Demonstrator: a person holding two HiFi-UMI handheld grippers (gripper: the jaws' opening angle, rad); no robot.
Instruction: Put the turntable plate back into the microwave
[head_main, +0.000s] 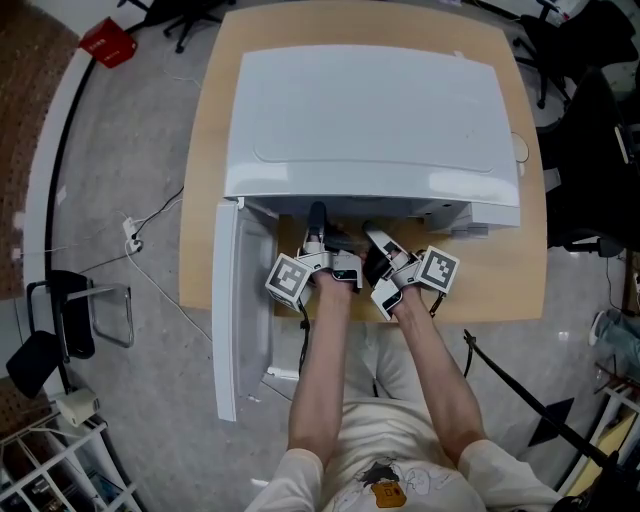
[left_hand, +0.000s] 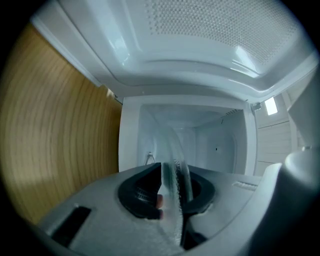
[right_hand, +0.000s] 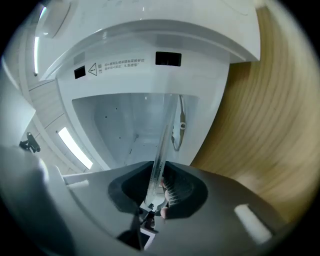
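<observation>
**Glass plate at the microwave mouth, held by both claws**

The left gripper (left_hand: 167, 192) and right gripper (right_hand: 159, 192) are each closed tight on the near rim of the clear, ribbed-edged plate (left_hand: 172, 160). It shows edge-on and reaches straight ahead into the open microwave (head_main: 370, 110) by the desk's (head_main: 500, 275) front edge. Both hands look equally near.

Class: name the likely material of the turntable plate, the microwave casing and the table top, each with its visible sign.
The turntable plate is probably clear glass: the cavity shows through it, and its ribbed edge glints. The microwave casing is smooth white with a soft sheen; whether it is painted metal or plastic cannot be told. The table top is light wood or wood-look laminate, since grain lines show.
</observation>
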